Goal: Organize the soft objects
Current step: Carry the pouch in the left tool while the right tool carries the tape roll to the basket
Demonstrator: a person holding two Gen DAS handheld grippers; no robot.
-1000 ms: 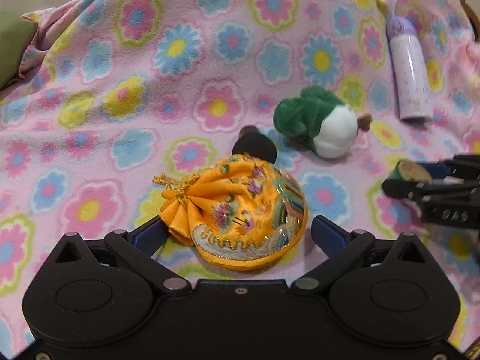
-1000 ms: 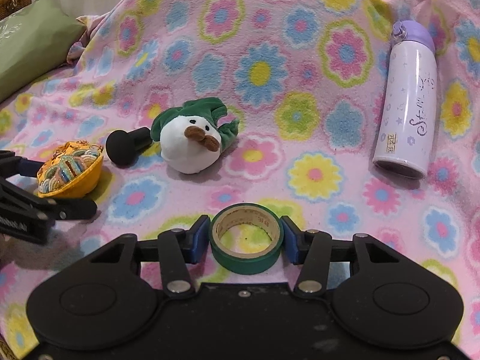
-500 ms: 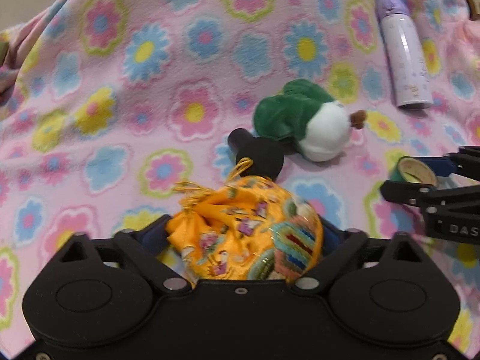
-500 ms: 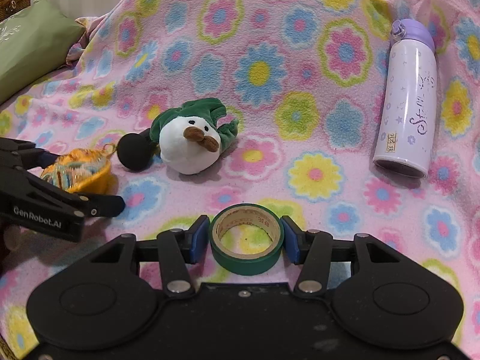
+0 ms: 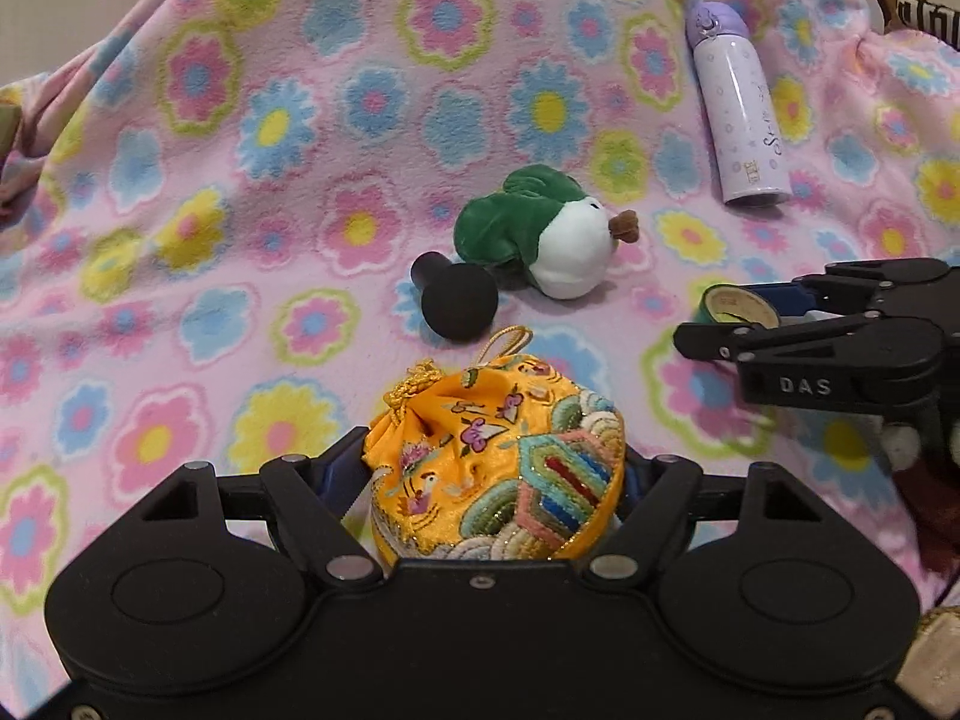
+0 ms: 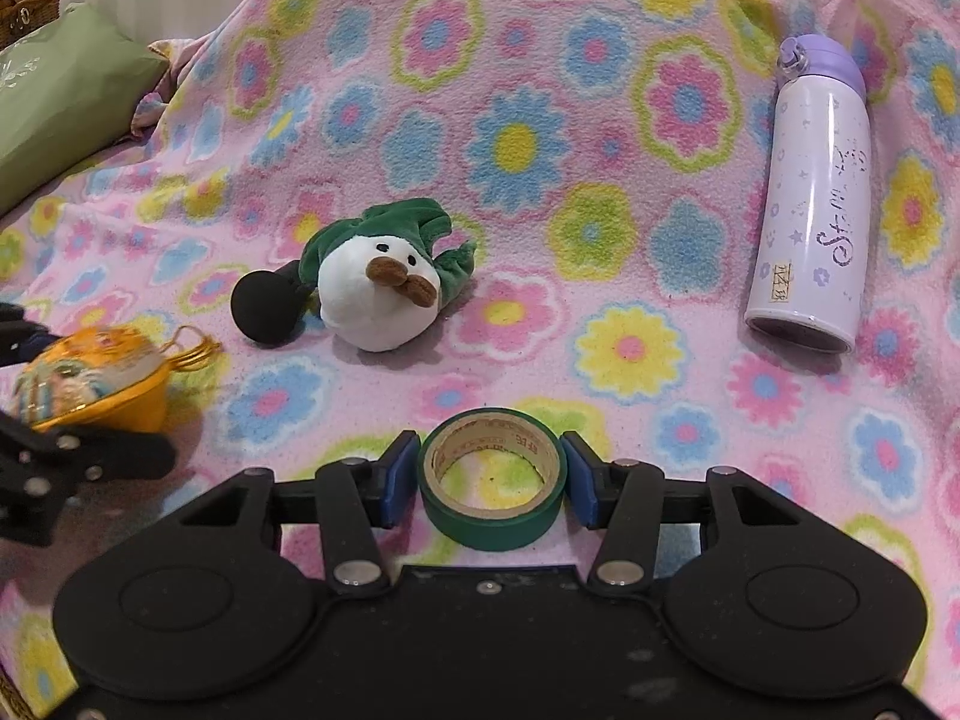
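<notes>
Orange embroidered pouch (image 5: 498, 468) between closing gripper (image 5: 495, 474) jaws

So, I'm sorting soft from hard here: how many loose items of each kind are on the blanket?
Soft: 2, the embroidered orange pouch and the green-and-white plush toy.
Hard: 2, the green tape roll and the lavender bottle.
Can't tell: 1, the black knob-shaped thing.
Total: 5

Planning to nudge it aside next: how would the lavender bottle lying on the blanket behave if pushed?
The lavender bottle lies on its side, so it would probably roll sideways. It looks rigid and smooth, perhaps slippery, though the fleece blanket may slow it.
</notes>
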